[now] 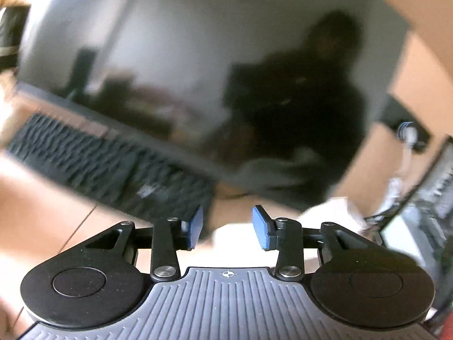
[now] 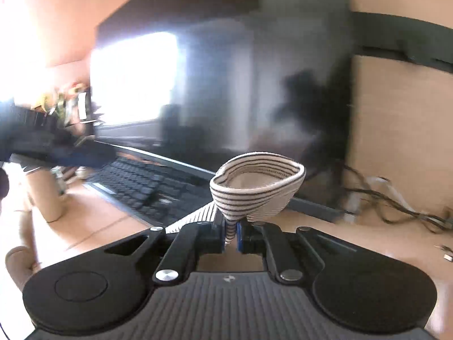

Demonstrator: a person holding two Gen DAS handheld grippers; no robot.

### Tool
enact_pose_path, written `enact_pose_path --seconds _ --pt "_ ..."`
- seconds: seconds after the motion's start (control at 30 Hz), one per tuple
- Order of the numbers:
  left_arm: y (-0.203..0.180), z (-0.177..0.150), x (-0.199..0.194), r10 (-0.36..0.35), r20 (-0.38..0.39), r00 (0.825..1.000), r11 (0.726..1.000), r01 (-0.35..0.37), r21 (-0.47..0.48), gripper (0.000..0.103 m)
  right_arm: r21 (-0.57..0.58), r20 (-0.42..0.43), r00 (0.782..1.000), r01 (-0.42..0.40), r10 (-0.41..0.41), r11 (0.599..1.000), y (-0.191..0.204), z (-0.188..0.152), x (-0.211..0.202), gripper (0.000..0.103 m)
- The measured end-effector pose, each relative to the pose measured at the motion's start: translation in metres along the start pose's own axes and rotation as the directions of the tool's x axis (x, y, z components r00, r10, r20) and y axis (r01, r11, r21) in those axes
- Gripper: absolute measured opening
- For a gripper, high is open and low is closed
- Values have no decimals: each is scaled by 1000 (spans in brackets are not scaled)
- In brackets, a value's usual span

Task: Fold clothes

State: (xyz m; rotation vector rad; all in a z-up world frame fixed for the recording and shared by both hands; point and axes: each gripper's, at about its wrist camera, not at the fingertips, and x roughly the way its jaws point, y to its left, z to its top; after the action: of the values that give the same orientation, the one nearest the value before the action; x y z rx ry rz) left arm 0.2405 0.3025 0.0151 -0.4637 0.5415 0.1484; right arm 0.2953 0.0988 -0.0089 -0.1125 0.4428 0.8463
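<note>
Item one: my right hand-held gripper point(image 2: 230, 233), jaws pressed together on a pinch of striped cloth point(image 2: 256, 189), cream with thin dark stripes. The cloth rises from the pads and flares into an open loop just ahead of and above the fingertips; a further flap of it trails down to the left of the jaws, over the wooden worktop point(image 2: 368, 235). Item two: black keyboard point(image 2: 147, 187), ahead and to the left of the right hand-held gripper, lying on the worktop. Item three: large dark monitor point(image 2: 215, 85), beyond the keyboard, straight ahead, its screen showing blurred reflections. Item four: tangle of dark cables point(image 2: 396, 204), ahead to the right, on the worktop. Item five: my left hand-held gripper point(image 1: 228, 226), blue pads point(image 1: 262, 226) spread apart, nothing caught between them. Pale cloth point(image 1: 325, 215), blurred, lies just ahead of and below those pads, toward the right; I cannot tell from this view whether it is the same striped piece. The keyboard sits ahead-left of the left hand-held gripper too, with the monitor behind it, both smeared by blur.
</note>
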Motion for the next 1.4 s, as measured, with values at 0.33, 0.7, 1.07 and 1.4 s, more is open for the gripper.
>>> enact_pose_path --seconds 0.33,0.7,1.07,1.4 --pt "-53 -46 58 -119 -205 972 982 146 123 86 54 -10 963 271 -271 961 -112 -8 -40 6" --pt "-107 -66 112 -150 -331 932 926 249 283 93 240 -292 899 400 -327 885 -171 -93 -91 28" --pt "-129 -76 140 -188 -381 905 913 304 271 95 375 -293 934 309 -205 874 -189 -63 -27 8" --pt "-119 -58 157 -186 -347 919 941 268 206 99 171 -124 948 312 -293 935 -181 -24 -46 4"
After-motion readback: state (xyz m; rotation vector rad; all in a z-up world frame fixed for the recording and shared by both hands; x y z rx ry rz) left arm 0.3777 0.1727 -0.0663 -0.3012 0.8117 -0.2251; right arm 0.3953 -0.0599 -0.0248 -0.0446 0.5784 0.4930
